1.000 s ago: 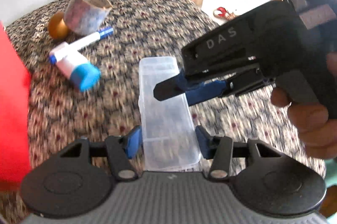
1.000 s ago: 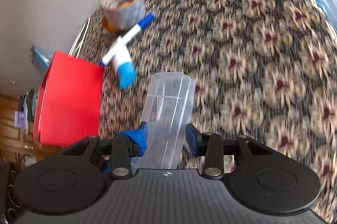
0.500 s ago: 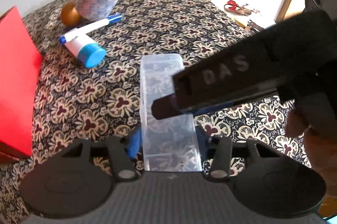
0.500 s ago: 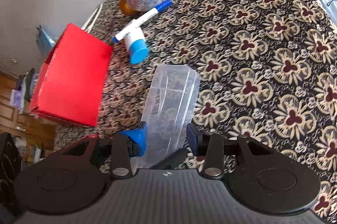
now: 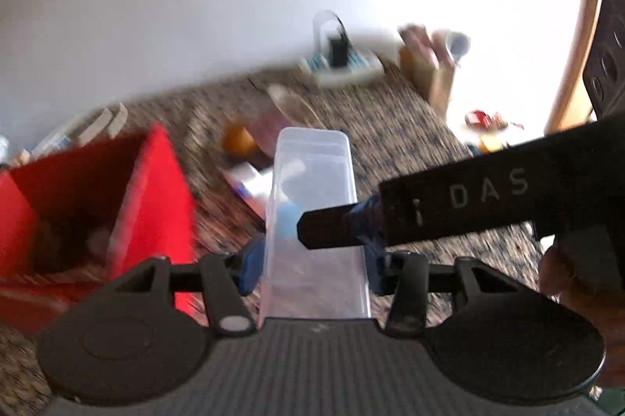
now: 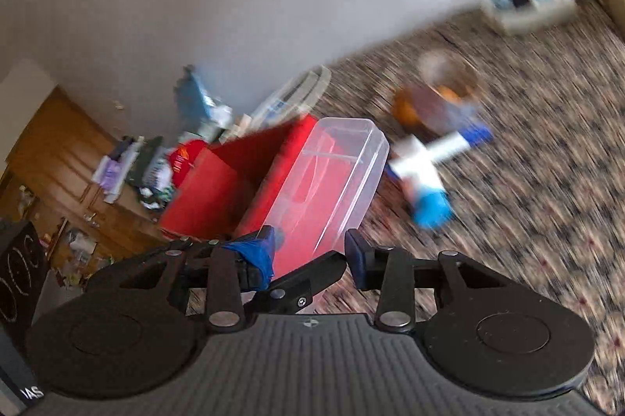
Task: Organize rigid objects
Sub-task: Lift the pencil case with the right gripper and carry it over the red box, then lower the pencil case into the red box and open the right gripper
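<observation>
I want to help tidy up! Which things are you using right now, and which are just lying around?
In use: clear plastic case, held by the left gripper and the right gripper; open red box beside it.

Lying around: tape roll, orange ball, blue-capped marker, blue-lidded bottle, power strip.

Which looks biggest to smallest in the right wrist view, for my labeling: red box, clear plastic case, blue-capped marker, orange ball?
1. red box and clear plastic case: similar; the case is nearer, so unsure.
2. blue-capped marker.
3. orange ball, blurred, partly hidden.
</observation>
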`<state>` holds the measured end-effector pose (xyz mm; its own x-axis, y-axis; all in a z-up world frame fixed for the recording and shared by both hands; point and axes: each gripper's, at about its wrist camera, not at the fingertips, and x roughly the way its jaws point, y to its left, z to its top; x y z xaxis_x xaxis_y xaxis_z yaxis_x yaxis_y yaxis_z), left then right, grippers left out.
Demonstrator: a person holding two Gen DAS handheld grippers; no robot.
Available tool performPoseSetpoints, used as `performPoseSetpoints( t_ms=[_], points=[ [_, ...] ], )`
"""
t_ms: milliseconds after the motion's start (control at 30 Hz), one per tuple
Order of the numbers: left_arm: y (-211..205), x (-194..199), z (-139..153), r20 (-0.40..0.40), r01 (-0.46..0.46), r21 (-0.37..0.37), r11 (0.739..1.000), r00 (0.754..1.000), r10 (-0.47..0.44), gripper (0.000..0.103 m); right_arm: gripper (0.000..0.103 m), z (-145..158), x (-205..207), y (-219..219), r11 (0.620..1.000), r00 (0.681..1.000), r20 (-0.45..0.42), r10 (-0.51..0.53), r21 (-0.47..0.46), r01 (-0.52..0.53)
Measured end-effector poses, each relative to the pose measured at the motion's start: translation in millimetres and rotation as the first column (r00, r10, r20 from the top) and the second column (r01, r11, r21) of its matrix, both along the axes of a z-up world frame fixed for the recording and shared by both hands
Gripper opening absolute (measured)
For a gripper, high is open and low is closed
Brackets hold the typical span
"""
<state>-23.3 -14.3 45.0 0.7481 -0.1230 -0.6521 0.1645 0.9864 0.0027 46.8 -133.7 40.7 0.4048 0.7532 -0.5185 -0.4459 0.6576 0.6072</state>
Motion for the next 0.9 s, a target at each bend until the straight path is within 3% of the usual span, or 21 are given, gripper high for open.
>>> performPoseSetpoints(
  t_ms=[233, 400, 533, 700, 900],
  points=[
    [79.1, 8.2, 44.8, 0.143, -0.06, 0.038, 0.998, 0.988, 0.054, 0.048, 0.023, 24.9, 31.8, 91.7, 0.998, 0.992, 0.108, 0.065, 0.016, -0.067],
    [152.4, 28.8, 57.7, 0.147, -0.077, 0.049, 0.996, 0.987, 0.069, 0.048, 0.023, 16.3, 52.9, 162.3, 0.996, 0.991, 0.101, 0.09, -0.005, -0.09],
    [208.7, 54.3, 45.3, 0.07, -0.083, 0.027, 0.996, 0.994, 0.081, 0.048, 0.023, -7.7, 72.3, 204.5, 0.996, 0.996, 0.005, 0.088, -0.03, -0.088],
    [248.5, 76.3, 5.6, -0.052, -0.093, 0.034, 0.995, 0.994, 0.094, 0.049, 0.023, -40.6, 90.4, 238.3, 0.993, 0.988, -0.134, 0.077, -0.077, -0.088],
    [270.9, 86.6, -30.1, -0.162, -0.097, 0.058, 0.994, 0.981, 0.105, 0.049, 0.023, -59.3, 91.2, 259.7, 0.982, 0.979, -0.181, 0.089, -0.15, -0.117]
  ],
)
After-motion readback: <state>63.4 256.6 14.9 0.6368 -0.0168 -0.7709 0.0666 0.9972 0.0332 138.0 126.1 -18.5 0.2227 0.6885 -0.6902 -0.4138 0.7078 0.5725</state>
